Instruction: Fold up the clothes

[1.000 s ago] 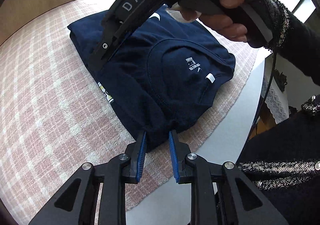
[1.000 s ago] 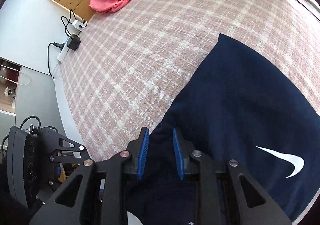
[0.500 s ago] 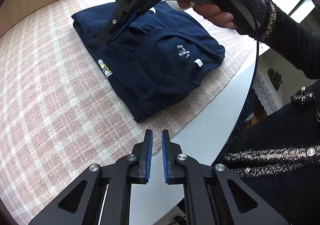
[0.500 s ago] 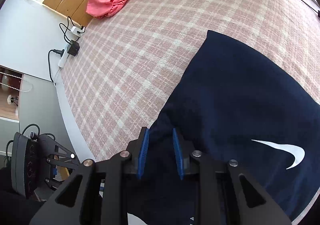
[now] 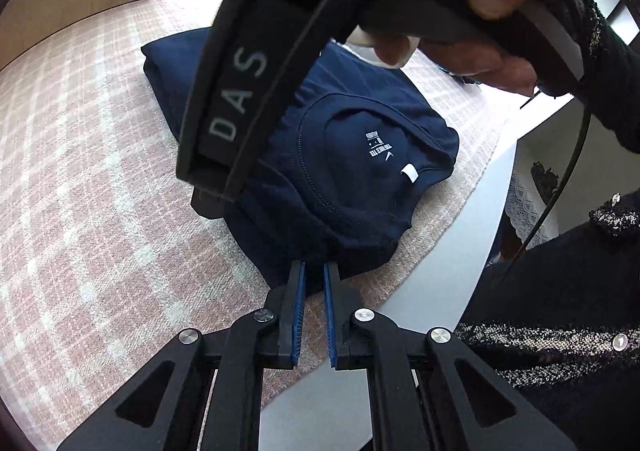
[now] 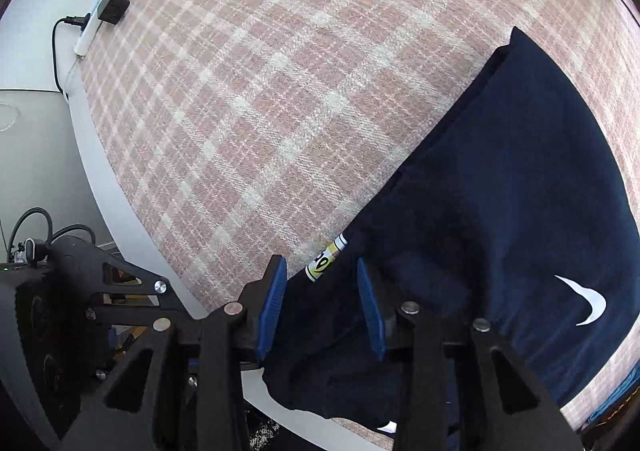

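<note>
Opening right tongs (image 6: 322, 299) over navy shirt (image 6: 500, 187) — yellow tag (image 6: 325, 259) newly exposed.

Folded shirt (image 5: 352, 171): laid on the checked cloth (image 5: 80, 171), near the table edge (image 5: 440, 283).
Left gripper (image 5: 314, 271): set at the shirt's near corner.
Right gripper (image 6: 322, 283): held over the shirt's edge, above it.
Power strip (image 6: 90, 27): placed beyond the cloth, far left in the right wrist view.
</note>
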### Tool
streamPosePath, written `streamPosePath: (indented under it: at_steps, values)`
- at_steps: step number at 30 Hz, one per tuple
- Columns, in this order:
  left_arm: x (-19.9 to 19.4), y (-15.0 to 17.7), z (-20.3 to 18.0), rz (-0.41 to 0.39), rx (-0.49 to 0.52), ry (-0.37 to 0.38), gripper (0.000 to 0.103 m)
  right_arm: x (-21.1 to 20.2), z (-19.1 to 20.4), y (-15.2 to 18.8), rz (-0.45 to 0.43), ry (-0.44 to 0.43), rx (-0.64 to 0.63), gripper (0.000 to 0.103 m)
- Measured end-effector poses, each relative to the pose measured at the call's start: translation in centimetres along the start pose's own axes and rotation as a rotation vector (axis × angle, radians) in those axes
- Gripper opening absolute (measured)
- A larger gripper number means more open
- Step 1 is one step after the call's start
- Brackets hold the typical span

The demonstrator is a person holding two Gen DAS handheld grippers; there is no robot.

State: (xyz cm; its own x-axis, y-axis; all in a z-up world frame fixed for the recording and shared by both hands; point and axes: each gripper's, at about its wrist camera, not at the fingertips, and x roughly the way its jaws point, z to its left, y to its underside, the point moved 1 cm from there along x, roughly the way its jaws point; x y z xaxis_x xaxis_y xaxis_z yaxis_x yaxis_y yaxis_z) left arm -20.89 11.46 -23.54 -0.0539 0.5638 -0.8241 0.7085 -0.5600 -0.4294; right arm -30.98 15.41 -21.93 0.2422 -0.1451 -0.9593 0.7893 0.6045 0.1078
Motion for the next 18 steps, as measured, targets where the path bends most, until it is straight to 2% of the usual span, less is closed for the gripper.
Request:
streamPosePath:
  at_steps: [2, 3, 4, 8, 11, 13, 14, 17, 18]
  values:
    - [-0.1, 0.1, -0.1, 0.000, 0.009, -0.001, 0.007, 0.0, 0.0, 0.1, -0.016, 0.018, -0.007, 0.028]
    - [-0.1, 0.2, -0.2, 0.001, 0.011, 0.001, 0.005, -0.1, -0.1, 0.2, -0.024, 0.024, -0.007, 0.014]
    - [-0.2, 0.3, -0.4, 0.002, 0.018, 0.004, 0.002, -0.3, -0.4, 0.2, -0.036, 0.014, 0.004, 0.006]
    - [-0.2, 1.0, -1.2, 0.023, 0.041, 0.015, 0.001, -1.0, -2.1, 0.2, -0.076, -0.034, 0.067, 0.003]
    - [-0.3, 1.2, -0.8, 0.023, 0.022, -0.008, 0.004, -1.2, -2.7, 0.5, -0.089, -0.070, 0.112, 0.003]
    - [-0.1, 0.9, -0.4, 0.023, 0.000, -0.026, 0.026, -1.2, -2.4, 0.9, -0.078, -0.091, 0.124, 0.004]
    - [0.1, 0.7, -0.2, 0.022, -0.003, -0.036, 0.029, -1.2, -2.1, 1.2, -0.059, -0.100, 0.122, 0.005]
    - [0.8, 0.1, -0.2, 0.023, 0.005, -0.030, 0.028, -0.9, -0.9, 1.5, -0.028, -0.064, 0.103, 0.012]
    - [1.1, 0.0, -0.3, 0.027, 0.014, -0.025, 0.022, -0.6, -0.5, 1.4, -0.016, -0.047, 0.093, 0.017]
